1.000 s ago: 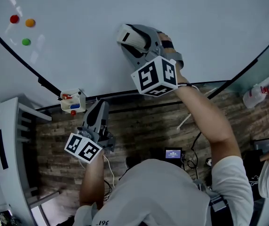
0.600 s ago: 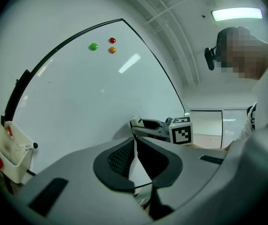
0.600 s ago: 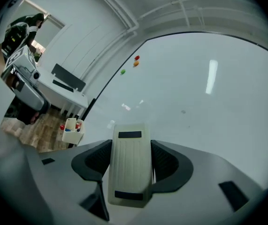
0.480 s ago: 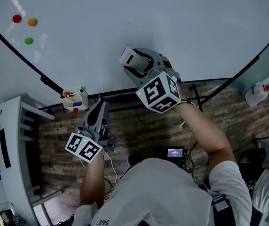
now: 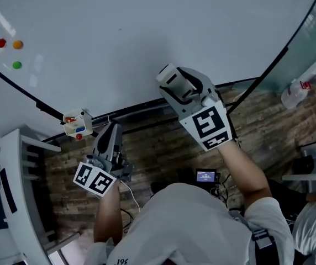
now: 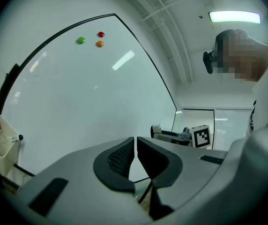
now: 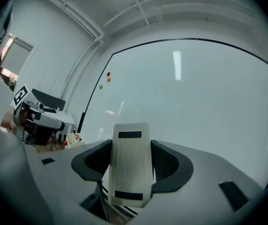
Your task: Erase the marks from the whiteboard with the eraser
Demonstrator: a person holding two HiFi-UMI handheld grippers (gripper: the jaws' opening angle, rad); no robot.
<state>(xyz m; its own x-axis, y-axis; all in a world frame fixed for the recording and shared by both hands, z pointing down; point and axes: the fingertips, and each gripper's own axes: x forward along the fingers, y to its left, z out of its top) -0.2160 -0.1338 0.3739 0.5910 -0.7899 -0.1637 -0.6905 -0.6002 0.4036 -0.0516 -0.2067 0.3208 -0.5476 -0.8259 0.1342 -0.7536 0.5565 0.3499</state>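
The right gripper [image 7: 131, 163] is clamping the eraser [image 5: 170, 79] near the lower edge of the whiteboard [image 5: 147, 32] — the left gripper [image 6: 135, 151], jaws together and empty, is hanging lower left.

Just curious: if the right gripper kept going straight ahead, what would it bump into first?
Probably a bare patch of the whiteboard, met first by the eraser that the right gripper holds; how far off is hard to judge.
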